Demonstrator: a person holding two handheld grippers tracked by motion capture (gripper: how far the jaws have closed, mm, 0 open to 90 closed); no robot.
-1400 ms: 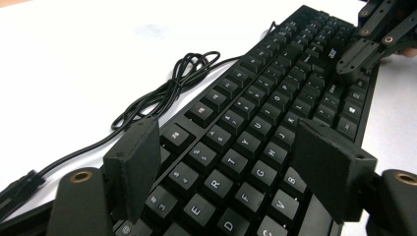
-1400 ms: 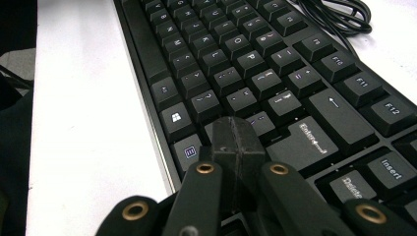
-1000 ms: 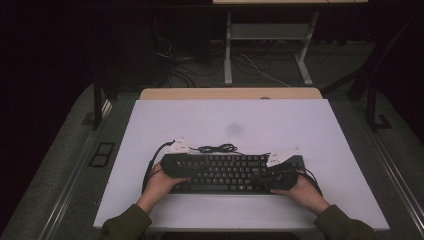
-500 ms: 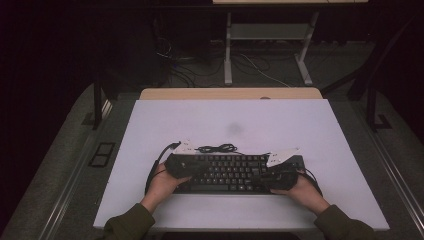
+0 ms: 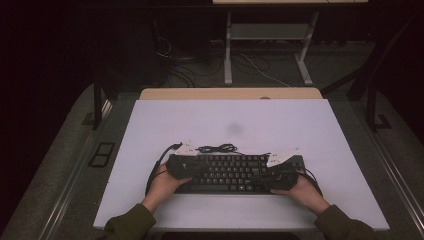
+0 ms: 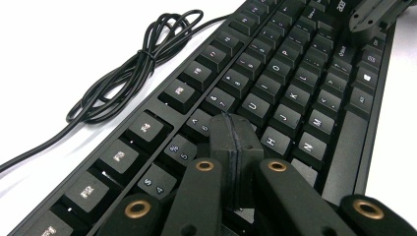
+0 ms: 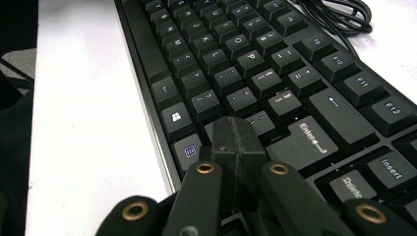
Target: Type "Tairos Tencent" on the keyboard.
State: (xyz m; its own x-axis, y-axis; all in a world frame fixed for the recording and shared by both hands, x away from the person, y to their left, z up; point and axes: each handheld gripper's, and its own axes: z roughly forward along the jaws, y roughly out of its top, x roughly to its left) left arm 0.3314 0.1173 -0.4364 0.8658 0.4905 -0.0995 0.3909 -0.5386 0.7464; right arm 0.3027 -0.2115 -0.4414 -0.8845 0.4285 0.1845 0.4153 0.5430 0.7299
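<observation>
A black keyboard [image 5: 235, 172] lies flat near the front edge of the white table [image 5: 235, 125]. Its black cable [image 5: 217, 148] is coiled just behind it. My left gripper [image 5: 192, 170] rests over the keyboard's left end, and my right gripper [image 5: 270, 177] over its right end. In the left gripper view the left gripper [image 6: 235, 132] is shut with nothing between its jaws, tips just above the number and letter keys [image 6: 275, 98]. The right gripper [image 7: 237, 137] is likewise shut and empty, tips over the keys beside Enter [image 7: 310, 135]. I cannot tell whether either tip touches a key.
The coiled cable [image 6: 133, 64] lies on the table beyond the function row. The other gripper [image 6: 378, 14] shows at the keyboard's far end. Bare white table spreads behind and to both sides. A wooden table edge [image 5: 230, 93] and a metal stand [image 5: 265, 35] are beyond.
The left gripper has shifted slightly rightward over the keyboard's left end. The keyboard, the cable and the right hand look almost unchanged.
</observation>
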